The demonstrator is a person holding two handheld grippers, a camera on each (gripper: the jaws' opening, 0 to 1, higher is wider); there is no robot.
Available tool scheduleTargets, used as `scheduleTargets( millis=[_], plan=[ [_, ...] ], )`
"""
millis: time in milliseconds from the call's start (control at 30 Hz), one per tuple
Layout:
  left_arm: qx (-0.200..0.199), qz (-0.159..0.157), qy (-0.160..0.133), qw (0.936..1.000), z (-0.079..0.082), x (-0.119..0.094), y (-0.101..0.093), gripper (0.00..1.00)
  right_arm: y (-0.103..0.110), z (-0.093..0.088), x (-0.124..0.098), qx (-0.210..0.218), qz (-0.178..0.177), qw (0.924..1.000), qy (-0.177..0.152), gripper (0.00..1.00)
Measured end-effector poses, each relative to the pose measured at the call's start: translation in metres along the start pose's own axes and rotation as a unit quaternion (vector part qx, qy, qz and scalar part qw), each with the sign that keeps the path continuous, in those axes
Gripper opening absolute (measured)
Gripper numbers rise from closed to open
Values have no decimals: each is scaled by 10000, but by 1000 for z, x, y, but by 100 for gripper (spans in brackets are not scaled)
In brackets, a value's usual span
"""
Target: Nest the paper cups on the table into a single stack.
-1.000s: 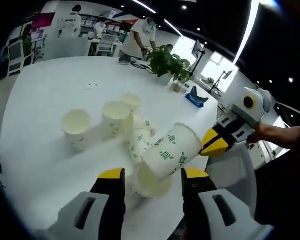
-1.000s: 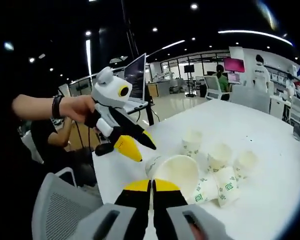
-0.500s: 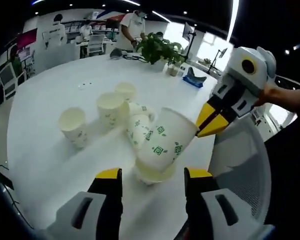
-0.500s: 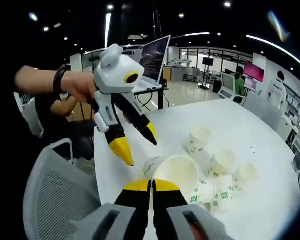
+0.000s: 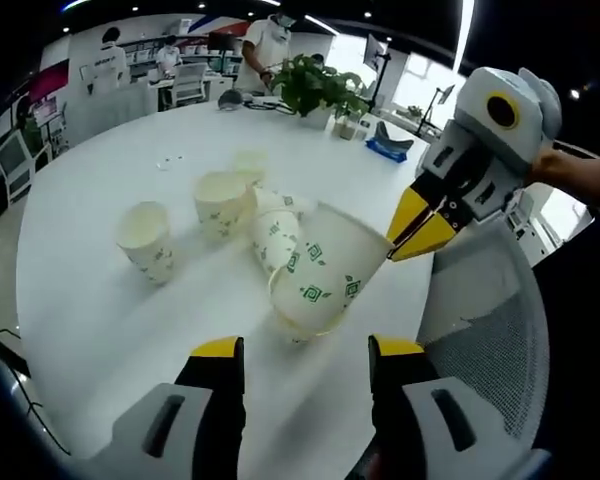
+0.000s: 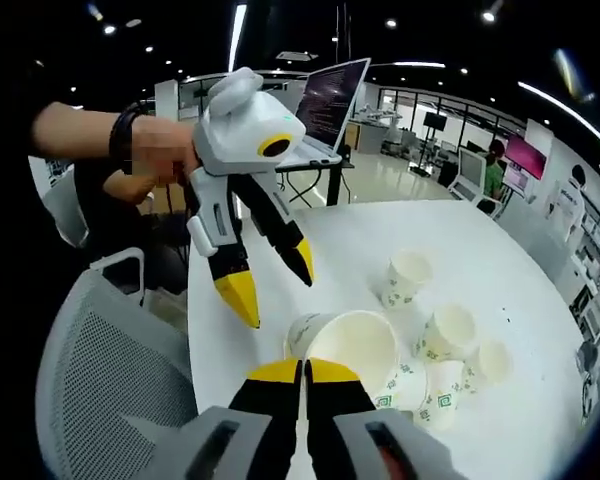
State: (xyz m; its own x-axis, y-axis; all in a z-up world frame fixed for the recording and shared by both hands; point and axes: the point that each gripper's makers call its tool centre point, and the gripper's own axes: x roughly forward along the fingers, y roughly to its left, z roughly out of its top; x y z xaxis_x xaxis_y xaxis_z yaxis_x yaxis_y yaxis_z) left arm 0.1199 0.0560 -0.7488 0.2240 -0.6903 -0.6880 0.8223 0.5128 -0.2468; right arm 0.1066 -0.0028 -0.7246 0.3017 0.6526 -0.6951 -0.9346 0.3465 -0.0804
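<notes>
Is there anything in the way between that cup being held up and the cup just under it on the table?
Nothing visible blocks it. The right gripper pinches the held cup by its rim, tilted just above the cup below. The left gripper hangs open beside them.

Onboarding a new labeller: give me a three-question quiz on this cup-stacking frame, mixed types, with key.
1. True or false: the right tool is shut on the rim of a paper cup.
2. Multiple choice: the left tool is A) shut on a cup, B) open with nothing between its jaws, C) resting on the chair.
3. Fill in: the cup in the right tool is held tilted over another ____ standing on the white table.

Key: 1 true; 2 B; 3 cup. Beyond these, three cups stand upright with two on their sides, in the left gripper view.
</notes>
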Motion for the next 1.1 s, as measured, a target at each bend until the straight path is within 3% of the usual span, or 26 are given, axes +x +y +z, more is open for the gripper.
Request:
scheduleTargets(
  millis=[400,867,1100],
  plan=[
    [43,-46,-3,10000,2,4,-3,49,-3,-3,-1,-212,-95,9995,209,0],
    [50,-21,24,10000,-2,5,-2,49,1,1,6,-16,-81,9999,105,1],
    [59,-21,32,10000,-2,5,-4,49,5,2,7,54,-30,9999,83,6]
  ],
)
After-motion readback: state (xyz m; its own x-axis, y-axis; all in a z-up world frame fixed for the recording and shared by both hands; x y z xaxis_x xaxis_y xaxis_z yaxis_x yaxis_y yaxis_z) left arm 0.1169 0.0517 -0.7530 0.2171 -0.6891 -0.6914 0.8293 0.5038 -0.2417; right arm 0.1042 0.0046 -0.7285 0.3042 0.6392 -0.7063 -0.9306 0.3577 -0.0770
